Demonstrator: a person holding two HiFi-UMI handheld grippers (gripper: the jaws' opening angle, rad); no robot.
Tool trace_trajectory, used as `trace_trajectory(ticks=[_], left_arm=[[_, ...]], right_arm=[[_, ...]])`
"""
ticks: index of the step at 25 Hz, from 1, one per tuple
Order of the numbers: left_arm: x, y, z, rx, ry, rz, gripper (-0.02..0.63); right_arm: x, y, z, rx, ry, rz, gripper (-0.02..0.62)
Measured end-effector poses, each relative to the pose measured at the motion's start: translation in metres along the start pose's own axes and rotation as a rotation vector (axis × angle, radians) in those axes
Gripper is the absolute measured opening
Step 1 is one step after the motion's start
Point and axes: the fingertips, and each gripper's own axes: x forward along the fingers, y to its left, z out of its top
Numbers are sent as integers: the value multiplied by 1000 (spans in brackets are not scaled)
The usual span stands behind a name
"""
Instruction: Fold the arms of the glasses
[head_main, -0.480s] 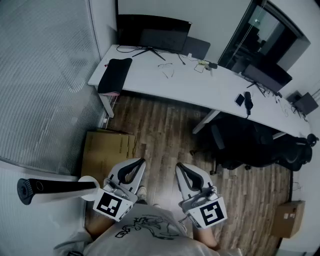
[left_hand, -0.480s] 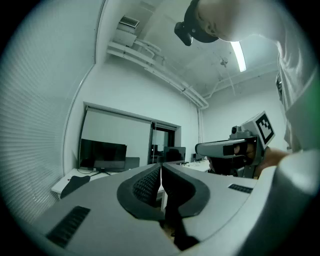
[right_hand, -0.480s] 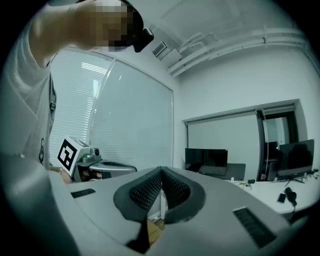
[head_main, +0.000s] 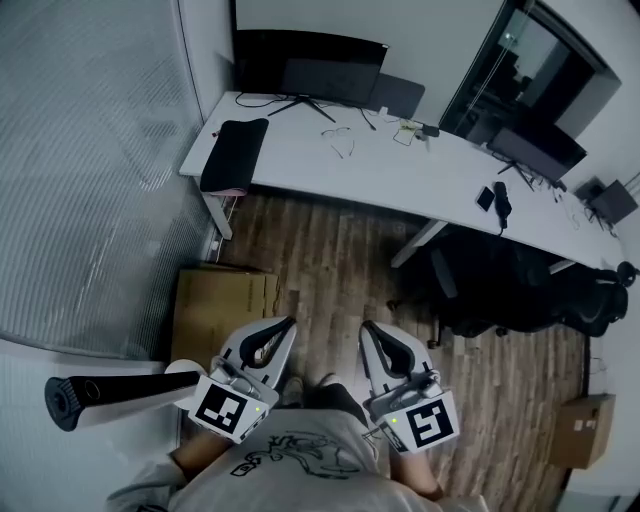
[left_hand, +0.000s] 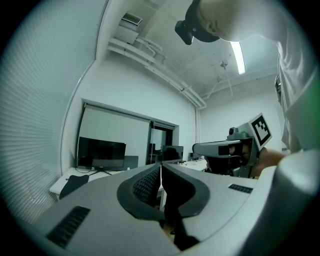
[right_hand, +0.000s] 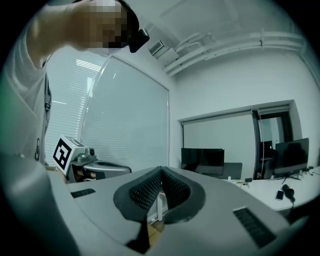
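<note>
The glasses (head_main: 340, 142) are a thin wire shape on the long white desk (head_main: 300, 160), far across the wooden floor from me. Both grippers are held close to my body, side by side and pointing toward the desk. My left gripper (head_main: 285, 322) is shut with nothing between its jaws. In its own view the dark pads meet at the tip of the left gripper (left_hand: 161, 165). My right gripper (head_main: 368, 327) is shut and empty too, and the right gripper view shows the right gripper (right_hand: 161, 170) with its pads pressed together.
On the desk are a black monitor (head_main: 305, 65), a black cushion (head_main: 232, 153) at its left end and a phone (head_main: 484, 198). A black office chair (head_main: 500, 290) stands to the right. A cardboard box (head_main: 222, 310) lies on the floor to the left, beside a black cylinder (head_main: 110, 392).
The desk and floor have slid slightly down in the head view. Both grippers stay shut and empty in front of my body.
</note>
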Motion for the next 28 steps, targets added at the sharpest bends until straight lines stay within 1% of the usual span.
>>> trace_trajectory(ticks=[1, 4, 7, 14, 20, 28], left_arm=[[0, 3, 1, -3, -7, -1, 26], [4, 9, -7, -12, 25, -3, 26], [12, 17, -6, -20, 23, -3, 26], [51, 31, -9, -31, 18, -11, 26], [109, 46, -1, -17, 10, -10, 26], [205, 56, 7, -15, 15, -11, 26]], right_arm=[[2, -1, -1, 0, 3, -3, 9], [8, -5, -7, 6, 12, -10, 9], [17, -11, -10, 12, 18, -8, 9], [39, -44, -15, 18, 10, -12, 9], [61, -99, -11, 16, -7, -17, 9], [89, -188, -8, 24, -8, -16, 9]])
